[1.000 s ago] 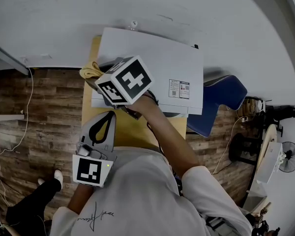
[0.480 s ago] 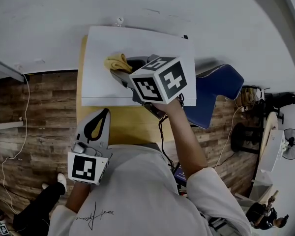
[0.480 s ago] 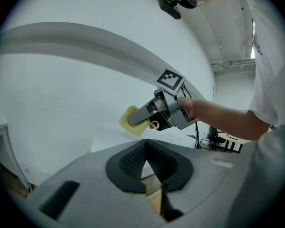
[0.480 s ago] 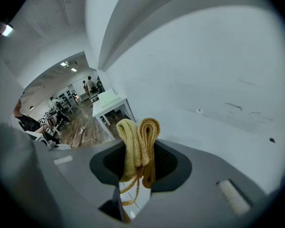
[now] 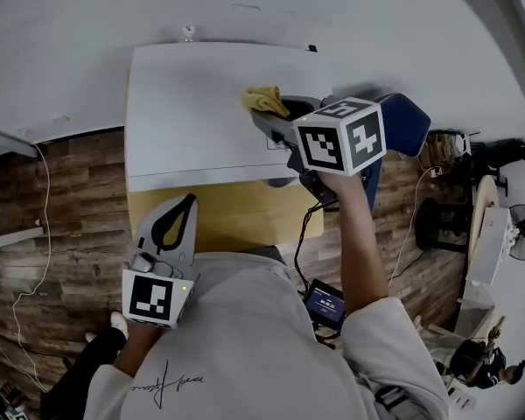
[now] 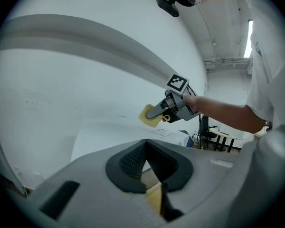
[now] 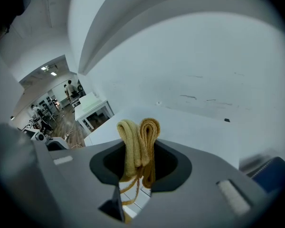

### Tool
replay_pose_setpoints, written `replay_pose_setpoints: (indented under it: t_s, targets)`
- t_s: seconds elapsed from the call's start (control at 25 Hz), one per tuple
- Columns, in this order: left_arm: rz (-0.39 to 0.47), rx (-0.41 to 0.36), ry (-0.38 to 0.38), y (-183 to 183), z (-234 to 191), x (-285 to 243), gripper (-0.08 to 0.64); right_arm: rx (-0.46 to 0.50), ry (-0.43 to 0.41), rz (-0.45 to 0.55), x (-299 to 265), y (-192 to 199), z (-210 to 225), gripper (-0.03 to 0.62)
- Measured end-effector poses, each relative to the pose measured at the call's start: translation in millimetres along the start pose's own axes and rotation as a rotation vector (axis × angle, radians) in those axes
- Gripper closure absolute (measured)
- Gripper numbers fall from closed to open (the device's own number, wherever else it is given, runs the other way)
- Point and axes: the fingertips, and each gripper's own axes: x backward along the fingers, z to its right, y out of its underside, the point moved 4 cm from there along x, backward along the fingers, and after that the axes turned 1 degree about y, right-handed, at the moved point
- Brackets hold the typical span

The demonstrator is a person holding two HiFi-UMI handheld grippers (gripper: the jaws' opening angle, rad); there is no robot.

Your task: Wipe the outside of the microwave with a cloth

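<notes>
a yellow wooden tabletop (image 5: 245,217) stands against the far wall (image 5: 87,24). a white microwave (image 5: 192,112) sits on its far part, covering most of it.

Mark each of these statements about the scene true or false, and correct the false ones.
1. The right gripper has a yellow cloth clamped between its fingers. True.
2. The left gripper grips a second cloth. False: its fingers are shut on nothing, and it is held low over the wooden table.
3. The cloth is over the white top of the microwave. True.
4. The microwave stands on the floor. False: it stands on the table, against the wall.
5. The blue chair is on the person's left side. False: it is on the right, beside the microwave.
</notes>
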Motion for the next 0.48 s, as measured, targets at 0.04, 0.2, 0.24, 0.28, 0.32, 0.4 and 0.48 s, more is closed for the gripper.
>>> replay_pose_setpoints:
  t_s: [0.04,0.2,0.24,0.28,0.32,0.4,0.48]
  targets:
    - [-0.003,0.001,0.003,0,0,-2,0.565,-0.009,0.019,-0.001,6,3,8,0.469]
    - [-0.006,0.002,0.015,0,1,-11,0.565,-0.028,0.112,-0.026,28,20,43,0.469]
    - [-0.008,0.001,0.020,1,2,-13,0.565,-0.035,0.137,-0.035,34,27,52,0.468]
    - [-0.011,-0.001,0.025,2,2,-14,0.565,-0.042,0.164,-0.045,40,33,60,0.468]
    - [-0.014,-0.003,0.029,3,3,-16,0.565,-0.049,0.191,-0.055,46,40,69,0.469]
    - [-0.012,-0.006,0.035,4,2,-18,0.565,-0.052,0.256,-0.079,58,53,85,0.468]
    - [-0.003,-0.008,0.040,2,1,-20,0.565,-0.042,0.334,-0.115,68,67,100,0.469]
